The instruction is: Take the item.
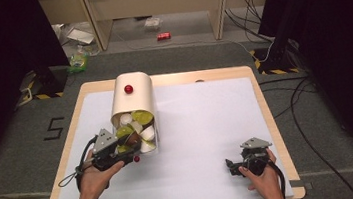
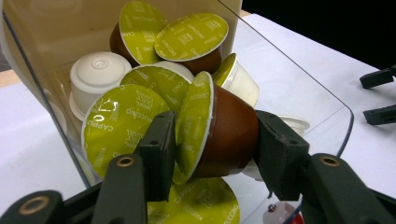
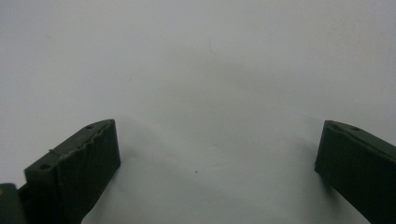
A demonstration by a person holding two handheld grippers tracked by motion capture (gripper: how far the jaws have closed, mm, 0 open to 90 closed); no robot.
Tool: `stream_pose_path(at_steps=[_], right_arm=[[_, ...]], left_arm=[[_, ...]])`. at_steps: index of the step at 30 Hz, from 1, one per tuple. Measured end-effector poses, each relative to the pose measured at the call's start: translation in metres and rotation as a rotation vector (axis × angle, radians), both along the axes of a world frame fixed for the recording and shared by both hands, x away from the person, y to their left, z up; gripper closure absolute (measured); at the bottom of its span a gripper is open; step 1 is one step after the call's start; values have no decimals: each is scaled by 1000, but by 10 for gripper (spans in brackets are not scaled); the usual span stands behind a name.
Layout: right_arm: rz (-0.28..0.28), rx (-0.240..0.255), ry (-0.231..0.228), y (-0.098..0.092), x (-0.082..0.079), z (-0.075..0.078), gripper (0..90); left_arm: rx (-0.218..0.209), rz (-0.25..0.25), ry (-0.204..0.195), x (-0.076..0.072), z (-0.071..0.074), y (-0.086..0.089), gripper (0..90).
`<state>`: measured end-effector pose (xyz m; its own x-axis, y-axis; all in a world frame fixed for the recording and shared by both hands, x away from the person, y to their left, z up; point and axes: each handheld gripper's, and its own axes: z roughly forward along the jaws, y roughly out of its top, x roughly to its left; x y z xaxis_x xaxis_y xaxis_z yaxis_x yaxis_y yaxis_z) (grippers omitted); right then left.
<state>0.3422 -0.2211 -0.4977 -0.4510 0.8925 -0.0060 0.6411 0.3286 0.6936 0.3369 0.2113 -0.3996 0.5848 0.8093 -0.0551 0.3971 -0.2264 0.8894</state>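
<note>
Left gripper clamping brown capsule at bin mouth, table's left edge, capsule sideways, green lid facing left jaw, underside hidden, right gripper agape over bare mat.

Close view along the right hand-held gripper, looking down at a plain white table. Two dark, blocky jaws rise from the bottom corners, one at the lower left, one at the lower right, standing far apart with nothing between them. The left jaw's inner face is ribbed, with small holes along its top edge. The table's surface is bare and matte, with a few tiny specks and a soft grey shadow spreading between the jaws
</note>
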Motion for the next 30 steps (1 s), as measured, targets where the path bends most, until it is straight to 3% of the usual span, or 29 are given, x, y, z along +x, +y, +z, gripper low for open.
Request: stream_pose_path(at_steps=[12, 19, 30], right_arm=[[0, 0, -1, 0, 0, 0, 3], [0, 0, 0, 0, 0, 0, 3], [0, 0, -1, 0, 0, 0, 3]], left_arm=[[-29, 9, -61, -4, 3, 0, 558], [-64, 9, -89, -9, 12, 6, 559], [-106, -1, -94, -14, 18, 10, 558]])
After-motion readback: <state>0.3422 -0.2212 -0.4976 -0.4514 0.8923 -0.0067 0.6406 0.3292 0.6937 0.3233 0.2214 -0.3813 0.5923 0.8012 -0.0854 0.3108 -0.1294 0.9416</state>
